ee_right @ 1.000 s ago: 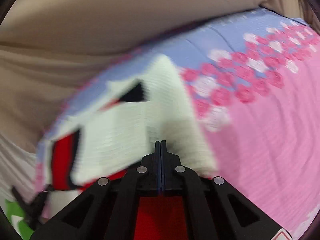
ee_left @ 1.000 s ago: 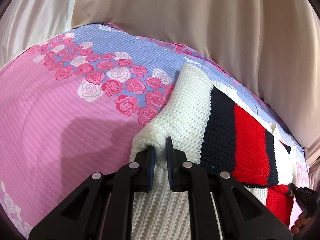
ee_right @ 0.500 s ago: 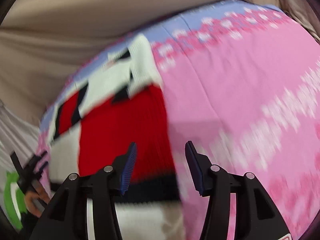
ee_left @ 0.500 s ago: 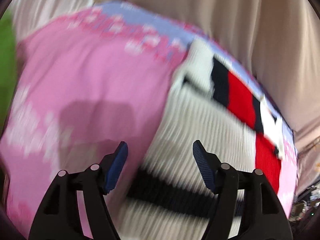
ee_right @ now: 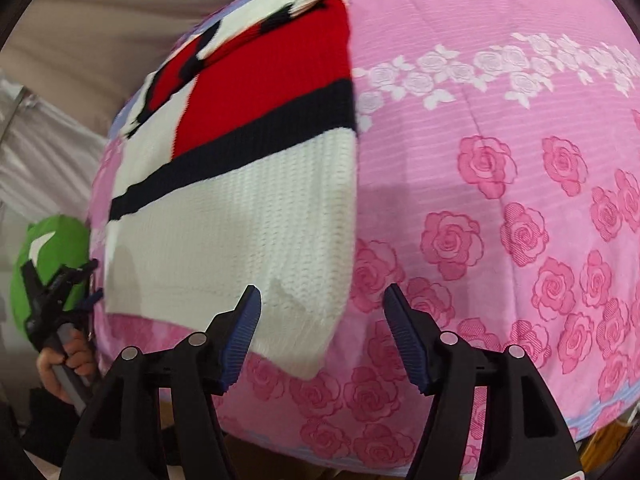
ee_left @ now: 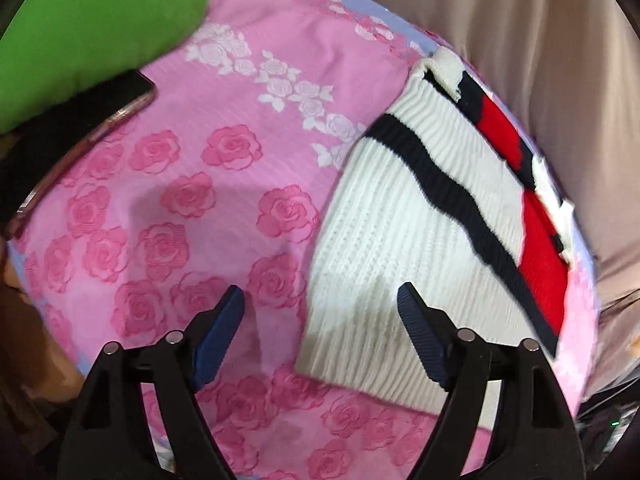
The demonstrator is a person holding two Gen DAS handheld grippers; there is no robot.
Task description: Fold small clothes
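Observation:
A knitted sweater (ee_left: 400, 216), white with a navy stripe and a red block, lies folded flat on the pink rose bedsheet (ee_left: 180, 200). My left gripper (ee_left: 320, 300) hovers over its near left edge. The jaws are opening and the pads touch nothing. In the right wrist view the sweater (ee_right: 240, 208) fills the left half. My right gripper (ee_right: 322, 296) hangs above its near right corner, jaws opening, the knit below them and not pinched. The left gripper (ee_right: 91, 280) also shows at the far left of that view, held by a hand (ee_right: 64, 360).
A green cushion (ee_left: 92, 20) lies at the upper left with a phone (ee_left: 80, 136) tucked beside it. Beige cloth (ee_left: 520, 40) hangs behind the bed. The sheet (ee_right: 520, 200) stretches bare to the right of the sweater. The bed's near edge is just under both grippers.
Both grippers were shut on the sweater's white knit a second ago. They have let go, opened wide and drawn back to the sweater's near edge, and the sweater lies flat.

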